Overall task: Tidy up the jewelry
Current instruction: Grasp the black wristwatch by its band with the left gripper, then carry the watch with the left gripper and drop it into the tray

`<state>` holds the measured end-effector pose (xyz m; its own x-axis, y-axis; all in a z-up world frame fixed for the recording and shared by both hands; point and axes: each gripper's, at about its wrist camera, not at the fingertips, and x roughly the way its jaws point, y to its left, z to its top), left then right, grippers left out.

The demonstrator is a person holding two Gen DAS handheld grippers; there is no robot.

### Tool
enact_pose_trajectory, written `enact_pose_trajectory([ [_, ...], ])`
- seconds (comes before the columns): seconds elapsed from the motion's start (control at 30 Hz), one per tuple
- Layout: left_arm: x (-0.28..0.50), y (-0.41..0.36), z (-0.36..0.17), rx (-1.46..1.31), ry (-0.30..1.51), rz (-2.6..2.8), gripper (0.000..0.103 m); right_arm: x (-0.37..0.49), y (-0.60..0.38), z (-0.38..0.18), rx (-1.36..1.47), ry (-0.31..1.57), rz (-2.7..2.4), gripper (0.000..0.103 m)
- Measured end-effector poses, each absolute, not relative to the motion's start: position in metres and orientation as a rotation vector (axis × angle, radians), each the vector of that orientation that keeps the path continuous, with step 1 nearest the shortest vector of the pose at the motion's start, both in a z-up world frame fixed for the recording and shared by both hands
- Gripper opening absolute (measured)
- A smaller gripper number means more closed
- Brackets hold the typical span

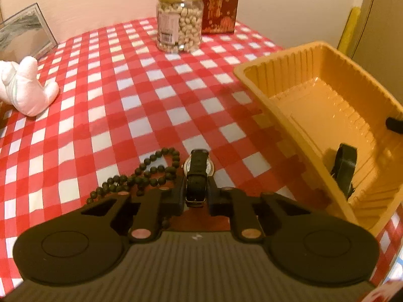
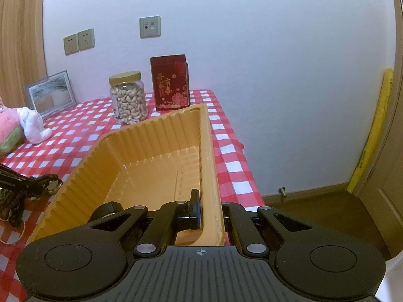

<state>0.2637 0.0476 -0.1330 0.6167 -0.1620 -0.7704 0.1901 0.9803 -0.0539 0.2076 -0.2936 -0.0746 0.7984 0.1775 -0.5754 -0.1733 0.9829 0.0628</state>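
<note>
The counter (image 1: pixel 151 95) was viewed steeply downward, close up, from the left wrist; from the right wrist, a shallower view toward the wall. The yellow tray (image 1: pixel 314 136) (image 2: pixel 141 151) and nut jar (image 1: pixel 179 20) (image 2: pixel 128 98) were shared.

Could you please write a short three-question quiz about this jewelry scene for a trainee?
1. True or false: the left gripper closes on the black-strapped wristwatch.
2. What does the right gripper clamp? A) the wall of the orange ribbed plastic tray B) the clear plastic jar of cashews C) the dark red printed box
3. Fill in: the string of dark round beads lies on the ___ checked tablecloth.

Key: 1 true; 2 A; 3 red-and-white.
</note>
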Motion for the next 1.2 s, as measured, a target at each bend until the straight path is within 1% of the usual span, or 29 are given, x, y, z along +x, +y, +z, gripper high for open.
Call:
enact_pose_trajectory([
  [0.37, 0.262, 0.053, -0.094, -0.057, 0.807, -0.247, 0.014, 0.208, -0.295, -0.076, 0.012, 0.623, 0.189, 0.003],
  [0.7, 0.267, 0.015, -0.050, -0.081, 0.684, -0.388, 0.014, 0.208, -0.295, -0.076, 0.012, 0.624, 0.188, 0.003],
  [0.97, 0.280, -0.033, -0.062, -0.061, 0.701, -0.499, 0.014, 0.208, -0.294, -0.076, 0.008, 0.624, 0.189, 0.003],
  [1.2, 0.292, -0.051, -0.099, -0.049, 0.808, -0.490, 0.014, 0.207, -0.293, -0.076, 0.007, 0.625, 0.190, 0.003],
])
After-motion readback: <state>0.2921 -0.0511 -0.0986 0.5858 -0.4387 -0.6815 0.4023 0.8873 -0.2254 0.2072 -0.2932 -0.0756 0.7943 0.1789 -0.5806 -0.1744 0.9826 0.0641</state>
